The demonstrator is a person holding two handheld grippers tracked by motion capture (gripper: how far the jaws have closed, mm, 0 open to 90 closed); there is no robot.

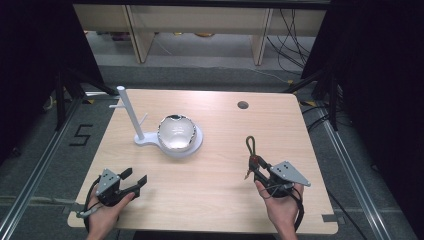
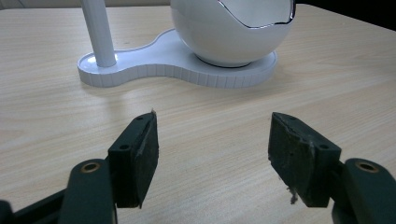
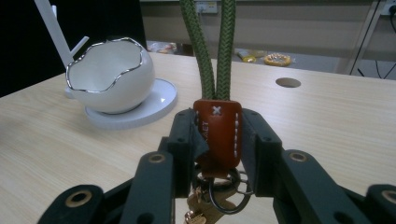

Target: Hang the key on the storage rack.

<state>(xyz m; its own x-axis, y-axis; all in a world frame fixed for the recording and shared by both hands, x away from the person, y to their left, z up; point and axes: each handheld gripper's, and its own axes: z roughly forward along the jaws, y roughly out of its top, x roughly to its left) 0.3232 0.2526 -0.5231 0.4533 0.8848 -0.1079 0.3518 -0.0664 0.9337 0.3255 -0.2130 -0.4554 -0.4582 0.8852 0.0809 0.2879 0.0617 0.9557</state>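
Right gripper jaws clamp the keychain's brown leather tab — its green cord loop rises toward twelve o'clock, key rings hanging below the pads. Left gripper, at seven o'clock on the table, stands open and empty. Eggshell bowl sits on a white stand near eleven o'clock of the keychain — well apart.

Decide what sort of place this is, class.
Probably a lab or recording workspace: one wooden table hemmed by black curtains, loose cables on the floor behind, a taped "5" beside it.
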